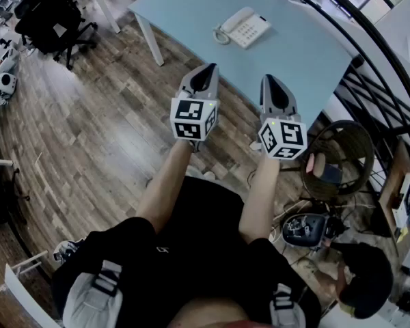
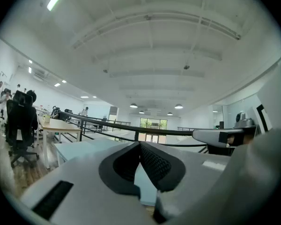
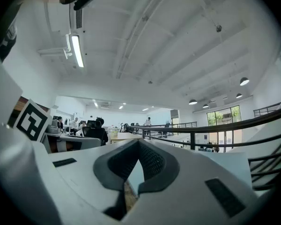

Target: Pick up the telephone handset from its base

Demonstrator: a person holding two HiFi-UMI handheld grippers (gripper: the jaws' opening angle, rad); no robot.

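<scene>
The white telephone (image 1: 246, 27) lies on the light blue bench (image 1: 307, 57), toward 12 o'clock in the head view. The handset (image 1: 231, 20) rests on its base (image 1: 254, 31), along the side of the base that faces 10 o'clock. A coiled cord (image 1: 221, 37) lies on the bench at 7 o'clock from the base.

The 2 claws are in the air over the wooden floor (image 1: 102, 115), at 6 o'clock from the telephone and well apart from it. Both point toward 12 o'clock, to the near edge of the bench. The left claw (image 1: 206, 69) and the right claw (image 1: 269, 79) are side by side, near each other but not touching. Each one carries a marker cube (image 1: 193, 118) at its back end, and a bare forearm (image 1: 165, 183) goes from each claw down toward 6 o'clock.

In the left gripper view, the tips of the left claw's jaws are together and nothing is between them. In the right gripper view, the right claw's jaws are also together and empty. Both of these views look level across the room, with the bench top low behind the jaws and a black railing (image 2: 107, 124) beyond it.

A black office chair (image 1: 55, 19) stands on the floor at 10 o'clock from the claws, well apart from the bench.
</scene>
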